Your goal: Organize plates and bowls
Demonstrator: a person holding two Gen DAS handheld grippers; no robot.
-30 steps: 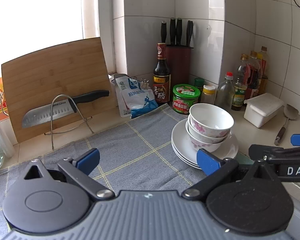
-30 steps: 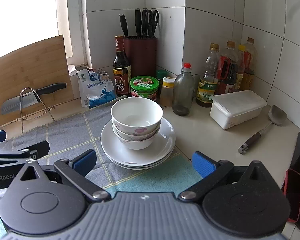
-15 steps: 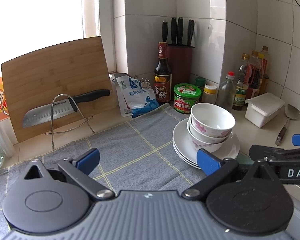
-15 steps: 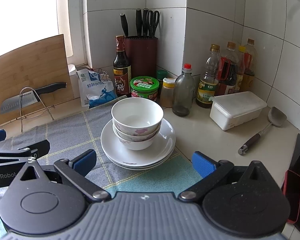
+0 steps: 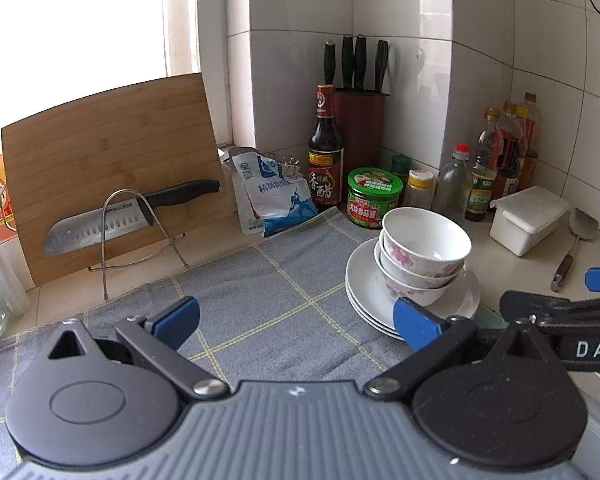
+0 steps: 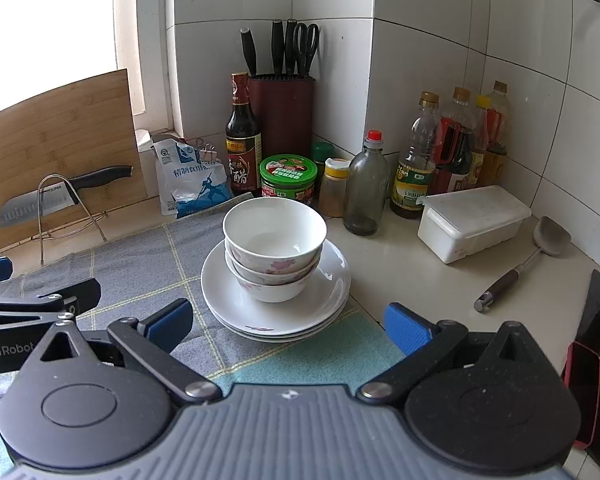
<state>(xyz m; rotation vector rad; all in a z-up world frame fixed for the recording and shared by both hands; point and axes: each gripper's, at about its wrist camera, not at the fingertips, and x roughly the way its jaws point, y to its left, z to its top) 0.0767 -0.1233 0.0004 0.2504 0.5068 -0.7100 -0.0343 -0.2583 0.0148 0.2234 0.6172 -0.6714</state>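
Right wrist: bowls [image 6: 274,248] nested on plates [image 6: 276,300], on cloth [image 6: 140,272] edge. Right gripper [image 6: 286,322] wide, empty; left gripper [image 5: 296,322] likewise. Glazed ceramic: stiff, slippery, breakable. Pinch top bowl rim.

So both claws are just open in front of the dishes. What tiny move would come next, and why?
Probably the right hand-held gripper eases forward toward the top bowl. It is open and empty, facing the bowls nested on the stacked plates, and the top bowl must come off first.
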